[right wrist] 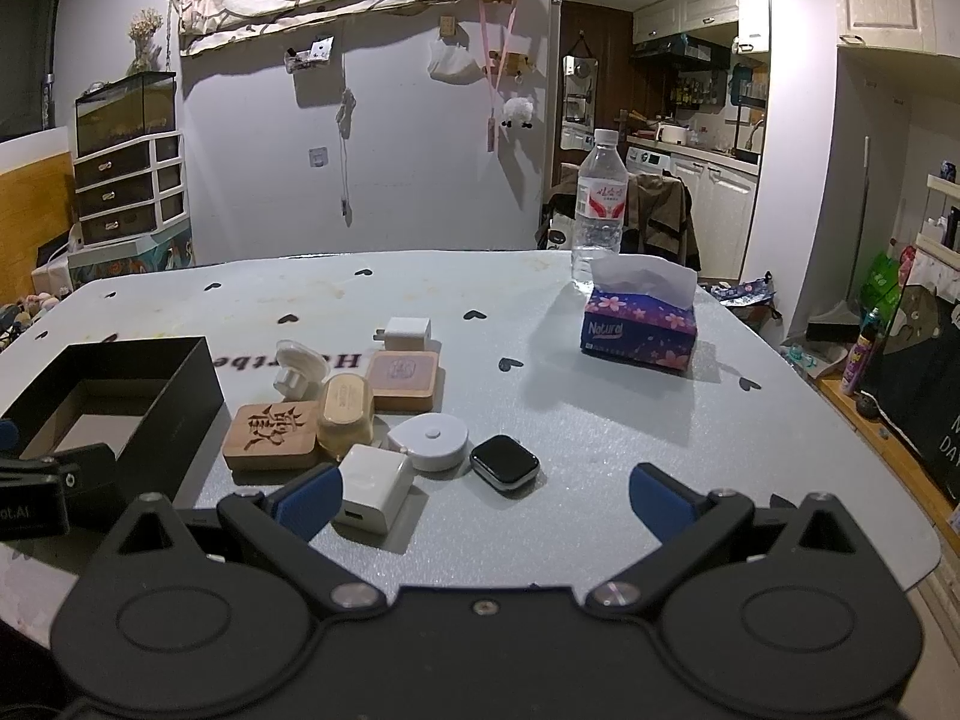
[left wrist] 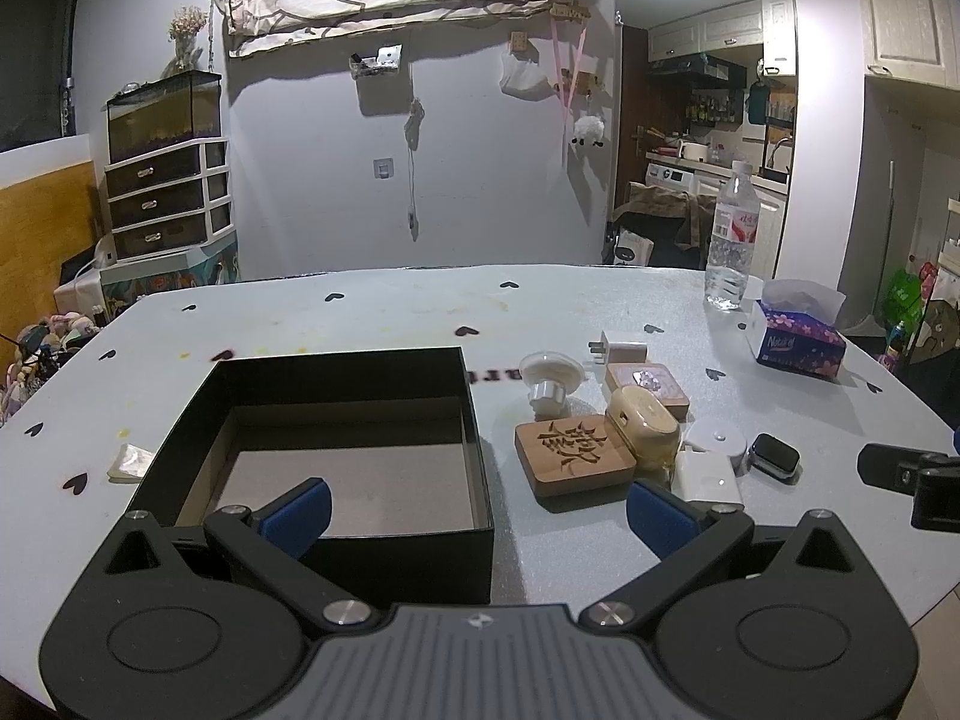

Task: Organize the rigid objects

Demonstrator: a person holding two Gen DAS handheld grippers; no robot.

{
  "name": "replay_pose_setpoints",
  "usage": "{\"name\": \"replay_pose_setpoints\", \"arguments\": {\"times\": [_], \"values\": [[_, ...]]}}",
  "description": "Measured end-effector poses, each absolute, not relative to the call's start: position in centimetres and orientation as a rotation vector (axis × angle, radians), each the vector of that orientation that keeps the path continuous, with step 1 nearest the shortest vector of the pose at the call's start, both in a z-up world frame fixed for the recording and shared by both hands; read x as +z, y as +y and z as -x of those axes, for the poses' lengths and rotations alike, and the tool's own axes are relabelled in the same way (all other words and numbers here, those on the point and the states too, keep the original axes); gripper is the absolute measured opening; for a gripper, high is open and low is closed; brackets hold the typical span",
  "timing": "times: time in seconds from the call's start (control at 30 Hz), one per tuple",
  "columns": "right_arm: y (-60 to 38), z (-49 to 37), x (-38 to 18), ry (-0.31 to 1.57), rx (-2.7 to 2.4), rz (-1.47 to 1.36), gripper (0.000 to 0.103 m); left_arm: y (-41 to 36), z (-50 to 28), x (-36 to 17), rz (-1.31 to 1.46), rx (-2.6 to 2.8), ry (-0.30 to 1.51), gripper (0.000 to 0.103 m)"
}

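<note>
Black box (left wrist: 336,420) with grey floor; pale table (right wrist: 600,420) dotted with dark hearts; purple tissue box (right wrist: 639,330) with pink blossoms.

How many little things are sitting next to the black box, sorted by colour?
White: 4, namely the near charger cube, far plug adapter, round puck and suction-cup knob.
Wooden or tan: 3, namely the carved wooden block, pink-topped wooden square and rounded tan case.
Black: 1, the strapless smartwatch.
Total: 8, all outside the black box.
</note>
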State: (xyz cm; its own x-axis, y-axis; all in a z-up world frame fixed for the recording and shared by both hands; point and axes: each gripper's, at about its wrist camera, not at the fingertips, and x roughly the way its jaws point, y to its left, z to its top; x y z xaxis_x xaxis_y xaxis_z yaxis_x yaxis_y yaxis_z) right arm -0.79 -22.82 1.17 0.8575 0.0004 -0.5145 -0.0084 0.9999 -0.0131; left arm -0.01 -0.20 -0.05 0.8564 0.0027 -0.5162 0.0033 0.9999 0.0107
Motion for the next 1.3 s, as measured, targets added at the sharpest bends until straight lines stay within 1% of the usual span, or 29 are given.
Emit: {"name": "replay_pose_setpoints", "arguments": {"times": [1.1,1.3], "values": [[-22.7,1.0,1.1,0.537,0.004,0.017,0.103,-0.1,0.4,0.4,-0.015,0.001,0.536,0.103],[-22.7,0.9,2.4,0.535,0.005,0.021,0.103,0.0,0.4,0.9,-0.015,0.005,0.523,0.103]]}}
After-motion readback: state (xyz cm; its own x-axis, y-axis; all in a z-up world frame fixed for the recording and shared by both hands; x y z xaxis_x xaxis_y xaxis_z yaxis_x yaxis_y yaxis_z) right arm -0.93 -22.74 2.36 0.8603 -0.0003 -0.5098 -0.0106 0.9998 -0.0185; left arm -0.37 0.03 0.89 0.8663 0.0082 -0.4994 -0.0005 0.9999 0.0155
